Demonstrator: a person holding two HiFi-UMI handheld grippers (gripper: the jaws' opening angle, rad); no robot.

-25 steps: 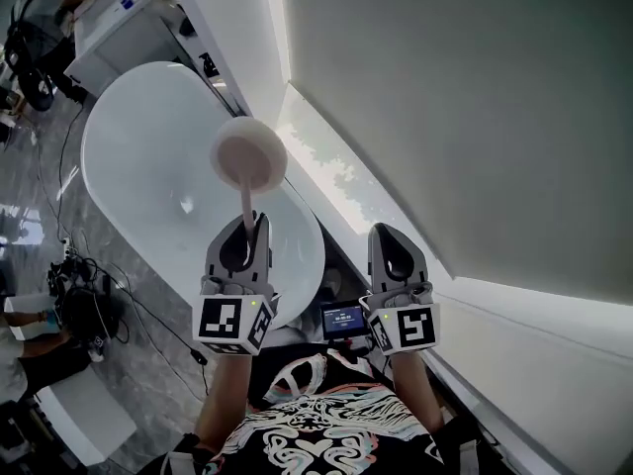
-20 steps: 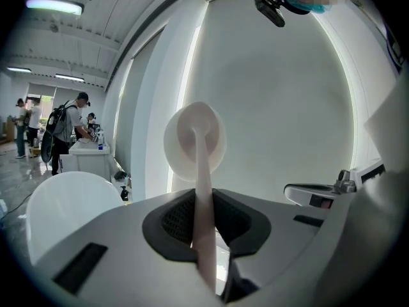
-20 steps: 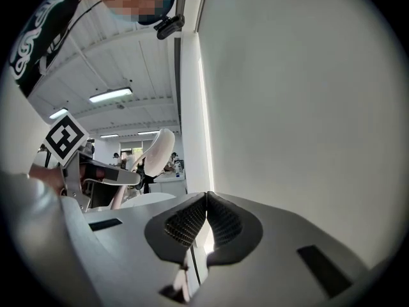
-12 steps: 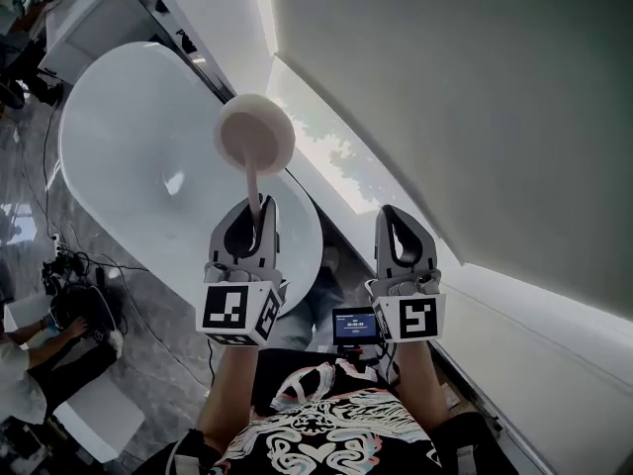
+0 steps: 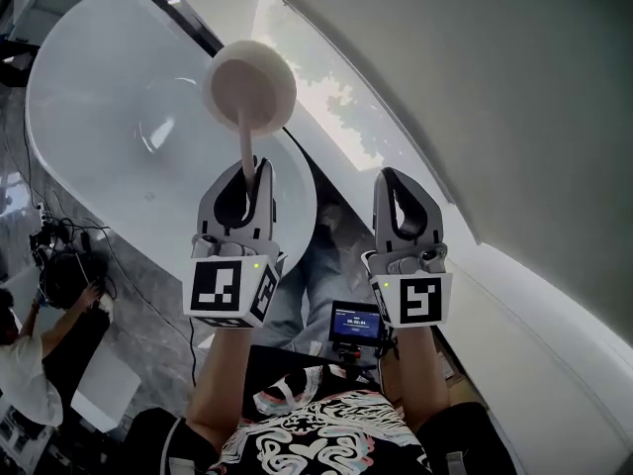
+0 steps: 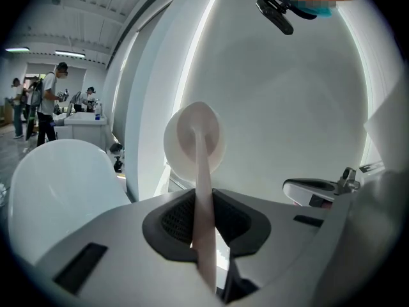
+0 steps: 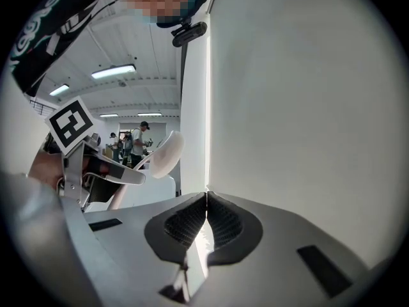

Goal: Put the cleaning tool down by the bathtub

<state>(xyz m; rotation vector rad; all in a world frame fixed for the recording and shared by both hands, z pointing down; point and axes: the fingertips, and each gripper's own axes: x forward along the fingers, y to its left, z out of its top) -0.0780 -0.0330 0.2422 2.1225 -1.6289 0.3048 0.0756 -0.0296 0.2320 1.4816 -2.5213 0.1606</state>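
Note:
The cleaning tool (image 5: 249,89) is a pale pink round brush head on a thin stick handle. My left gripper (image 5: 247,188) is shut on the handle, and the head stands out beyond the jaws, over the near end of the white oval bathtub (image 5: 89,97). In the left gripper view the cleaning tool's handle (image 6: 204,210) runs up between the pads to the round head (image 6: 193,139). My right gripper (image 5: 404,201) hangs to the right near the wall, shut with nothing in it; in its own view the right gripper's pads (image 7: 206,200) meet, and the cleaning tool's head (image 7: 167,151) shows at the left.
A pale slanted wall (image 5: 475,87) fills the right side, with a bright window strip (image 5: 326,97) along its foot. A grey marble floor (image 5: 138,305) with cables lies left of the tub. A person in white (image 5: 25,364) crouches at the lower left. A small screen (image 5: 354,322) hangs at my chest.
Both grippers have come down together, the left still gripping the tool. The tub has grown larger and slid up and left in the head view.

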